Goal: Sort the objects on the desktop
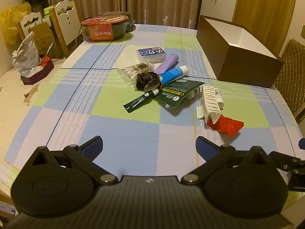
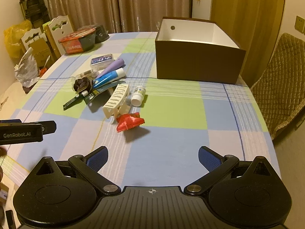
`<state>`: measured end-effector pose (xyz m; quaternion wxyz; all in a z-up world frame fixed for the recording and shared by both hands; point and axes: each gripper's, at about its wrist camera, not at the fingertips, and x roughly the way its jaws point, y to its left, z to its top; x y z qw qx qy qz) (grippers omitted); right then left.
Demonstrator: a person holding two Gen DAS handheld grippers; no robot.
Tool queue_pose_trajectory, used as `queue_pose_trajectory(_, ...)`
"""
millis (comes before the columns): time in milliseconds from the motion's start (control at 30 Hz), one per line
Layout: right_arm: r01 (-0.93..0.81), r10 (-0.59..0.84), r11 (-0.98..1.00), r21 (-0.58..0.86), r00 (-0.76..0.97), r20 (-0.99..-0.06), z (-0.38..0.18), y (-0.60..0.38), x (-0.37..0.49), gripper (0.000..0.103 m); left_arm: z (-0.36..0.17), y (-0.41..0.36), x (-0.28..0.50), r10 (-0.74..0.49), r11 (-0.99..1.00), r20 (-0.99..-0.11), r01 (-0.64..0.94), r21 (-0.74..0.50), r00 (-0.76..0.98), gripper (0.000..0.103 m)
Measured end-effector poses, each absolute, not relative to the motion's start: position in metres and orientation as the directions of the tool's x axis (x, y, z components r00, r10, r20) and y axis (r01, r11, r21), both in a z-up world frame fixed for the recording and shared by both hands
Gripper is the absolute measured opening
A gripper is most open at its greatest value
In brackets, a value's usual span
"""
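Note:
A pile of small objects lies mid-table: a red packet (image 2: pixel 129 123), a white hair claw clip (image 2: pixel 116 101), a small white bottle (image 2: pixel 138 95), a blue-white tube (image 1: pixel 172 74), a purple tube (image 1: pixel 167 63), a dark scrunchie (image 1: pixel 147 81), a dark green tube (image 1: pixel 141 100), a green card (image 1: pixel 177 93), a cotton swab pack (image 1: pixel 136 69) and a clear box with a blue label (image 1: pixel 151 54). The brown box (image 2: pixel 198 51) with a white inside stands open behind them. My left gripper (image 1: pixel 148 147) and right gripper (image 2: pixel 152 159) hover open near the front edge, both empty.
A checked cloth (image 2: pixel 171 110) covers the table. An instant-food bowl (image 1: pixel 105 27) sits at the far left, with a bag and a small dark box (image 1: pixel 36 72) on the left edge. White chairs (image 1: pixel 65 23) stand to the left and a quilted chair (image 2: pixel 280 80) to the right.

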<state>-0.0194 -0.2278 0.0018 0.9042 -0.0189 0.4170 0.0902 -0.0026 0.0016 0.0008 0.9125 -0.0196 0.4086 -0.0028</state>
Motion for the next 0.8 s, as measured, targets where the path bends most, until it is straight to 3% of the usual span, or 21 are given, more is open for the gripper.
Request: queue_pose_trajectory(800,-0.231,0.184,0.972,0.048,0.614,-0.767,-0.005,-0.236,-0.024,0.103,0.000,0.006,-0.021,-0.016,0.997,-0.756,-0.046,-0.061,0.655,0.102)
